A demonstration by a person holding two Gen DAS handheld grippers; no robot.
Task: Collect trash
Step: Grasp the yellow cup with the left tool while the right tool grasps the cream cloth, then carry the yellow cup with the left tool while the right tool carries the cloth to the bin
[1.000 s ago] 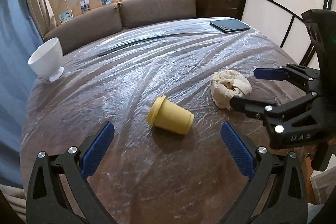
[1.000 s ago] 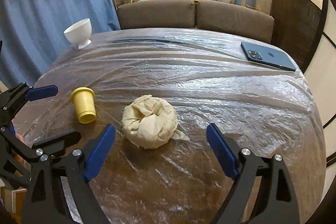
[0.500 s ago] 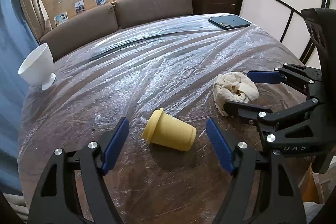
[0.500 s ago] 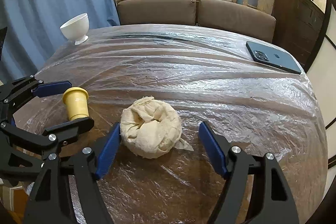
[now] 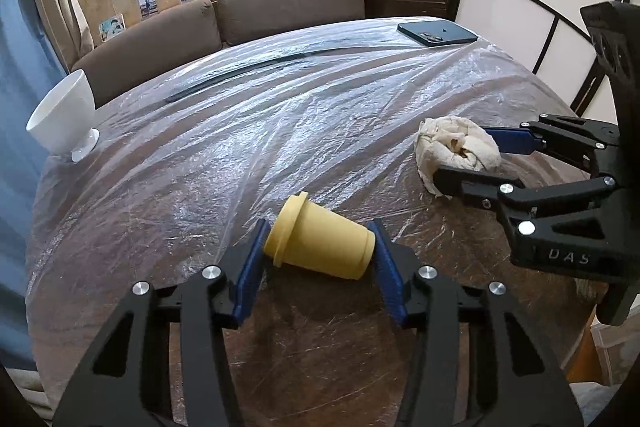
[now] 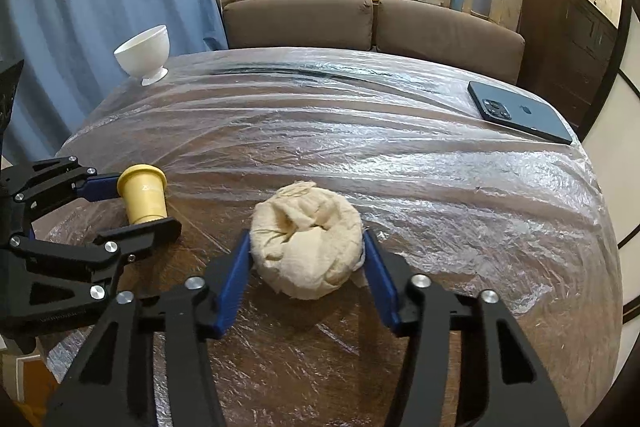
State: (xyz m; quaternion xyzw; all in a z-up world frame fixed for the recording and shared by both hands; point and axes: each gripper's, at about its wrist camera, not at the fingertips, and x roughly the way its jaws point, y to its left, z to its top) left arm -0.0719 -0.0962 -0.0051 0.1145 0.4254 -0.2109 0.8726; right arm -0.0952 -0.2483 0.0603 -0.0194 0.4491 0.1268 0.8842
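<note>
We hold the left gripper (image 5: 320,259) low over the near edge of the tabletop (image 5: 280,131), which is wrapped in clear plastic film. Its fingers (image 5: 250,273) are closing around the yellow cup (image 5: 320,247), which lies on its side between them, rim toward the left pad and base toward the right; both blue pads sit against its ends. In the right wrist view the same cup (image 6: 143,195) shows at the left, between the left gripper's two fingers.

Our right gripper (image 6: 306,267) works just beside it, to the right. Its fingers (image 6: 378,279) are closing on the crumpled cream wad (image 6: 308,247), which rests on the film between them, the pads touching its flanks. From the left wrist view the wad (image 5: 456,151) sits between the right gripper's blue pad and black finger.

Farther back, a white footed bowl (image 6: 142,53) stands at the far left edge, and a dark blue phone (image 6: 520,113) lies face down at the far right edge. A brown sofa (image 6: 372,23) runs behind the tabletop.
</note>
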